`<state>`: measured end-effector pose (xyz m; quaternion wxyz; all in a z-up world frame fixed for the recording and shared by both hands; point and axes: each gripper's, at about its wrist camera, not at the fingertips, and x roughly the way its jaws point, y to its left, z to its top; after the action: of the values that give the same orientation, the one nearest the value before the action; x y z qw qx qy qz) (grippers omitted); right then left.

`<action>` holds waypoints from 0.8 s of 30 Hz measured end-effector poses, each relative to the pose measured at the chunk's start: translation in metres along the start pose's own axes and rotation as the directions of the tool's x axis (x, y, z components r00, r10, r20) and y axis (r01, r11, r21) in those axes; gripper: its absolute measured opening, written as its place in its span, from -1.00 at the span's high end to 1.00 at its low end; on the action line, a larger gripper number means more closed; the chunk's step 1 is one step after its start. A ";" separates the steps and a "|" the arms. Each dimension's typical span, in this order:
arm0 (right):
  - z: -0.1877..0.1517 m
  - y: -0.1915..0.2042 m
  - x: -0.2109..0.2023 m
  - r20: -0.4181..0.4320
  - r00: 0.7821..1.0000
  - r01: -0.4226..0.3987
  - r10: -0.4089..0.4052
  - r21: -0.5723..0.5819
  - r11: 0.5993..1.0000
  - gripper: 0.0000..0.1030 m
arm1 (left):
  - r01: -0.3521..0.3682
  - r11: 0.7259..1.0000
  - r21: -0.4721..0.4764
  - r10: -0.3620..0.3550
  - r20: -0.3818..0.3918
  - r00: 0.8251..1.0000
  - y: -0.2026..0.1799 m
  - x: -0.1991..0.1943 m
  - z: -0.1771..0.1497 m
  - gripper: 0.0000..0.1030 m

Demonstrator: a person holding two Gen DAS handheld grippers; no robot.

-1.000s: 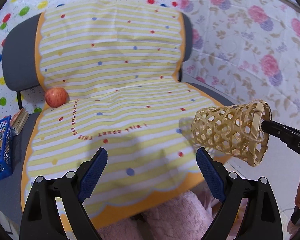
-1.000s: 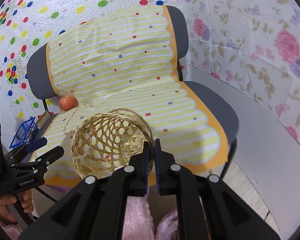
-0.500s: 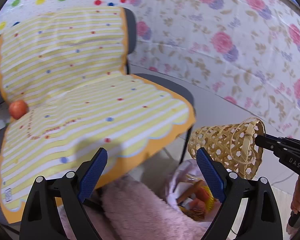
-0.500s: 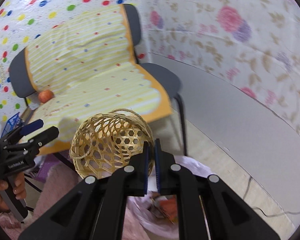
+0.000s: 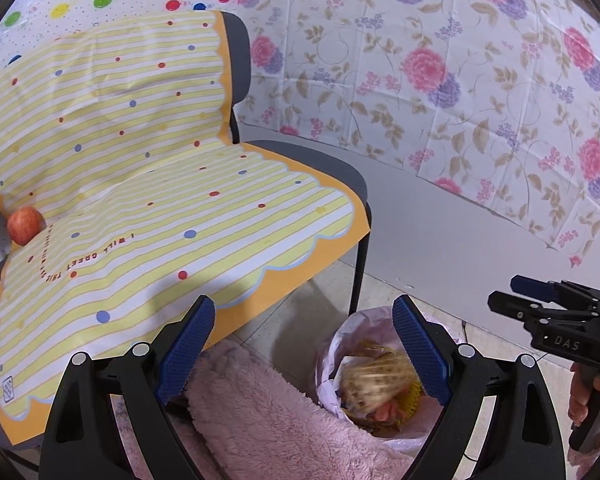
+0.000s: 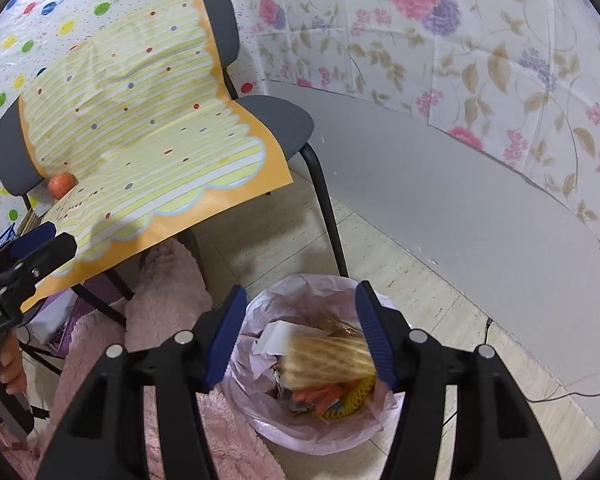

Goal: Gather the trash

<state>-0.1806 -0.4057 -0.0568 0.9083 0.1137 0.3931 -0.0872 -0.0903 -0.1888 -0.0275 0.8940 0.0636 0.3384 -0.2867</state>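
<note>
The woven basket [image 6: 327,358], blurred, sits in the pink-lined bin [image 6: 260,420] among other rubbish. The right gripper [image 6: 300,336] above it has just spread, nothing pinched. At nine o'clock, the left gripper [image 5: 302,344] is spread, empty.

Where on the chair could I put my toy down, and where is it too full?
The striped paper on the chair seat is bare from the apple at its back left corner across to the orange scalloped front edge. The grey strip of seat right of the paper is free too. The bin on the floor is crowded: the woven basket lies atop other trash.
</note>
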 end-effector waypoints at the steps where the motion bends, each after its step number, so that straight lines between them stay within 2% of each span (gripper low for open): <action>1: 0.002 0.000 -0.002 0.005 1.000 0.000 0.000 0.000 1.000 -0.14 | -0.004 1.000 0.000 0.004 -0.001 1.000 0.000 -0.001 0.000 -0.74; 3: 0.004 0.003 -0.008 0.018 1.000 -0.008 0.008 -0.001 1.000 -0.28 | -0.012 1.000 0.004 0.012 -0.007 1.000 0.000 -0.003 -0.001 -0.74; 5: 0.006 0.005 -0.012 0.026 1.000 -0.016 0.016 -0.010 1.000 -0.53 | -0.019 1.000 0.002 0.019 -0.018 1.000 0.001 -0.005 -0.002 -0.74; 10: 0.012 0.018 -0.027 0.066 0.997 -0.027 0.030 -0.044 0.999 -0.89 | -0.030 1.000 -0.007 0.030 -0.038 0.999 0.005 -0.013 -0.001 -0.76; 14: 0.019 0.031 -0.035 0.082 0.995 -0.042 0.048 -0.074 0.996 -0.89 | -0.075 0.997 -0.016 0.074 -0.030 0.997 0.012 -0.025 -0.001 -0.83; 19: 0.029 0.046 -0.031 0.049 0.991 -0.119 0.123 -0.069 0.990 -0.89 | -0.134 0.990 -0.048 0.133 -0.022 0.991 0.026 -0.039 0.000 -0.88; 24: 0.044 0.070 -0.036 0.082 0.988 -0.118 0.129 -0.119 0.986 -0.89 | -0.227 0.971 -0.073 0.223 -0.056 0.973 0.044 -0.051 0.000 -0.88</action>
<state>-0.1572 -0.3481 0.0081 0.9335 0.0820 0.3488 -0.0131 -0.0969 -0.1286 0.0019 0.9144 0.0728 0.3610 -0.1683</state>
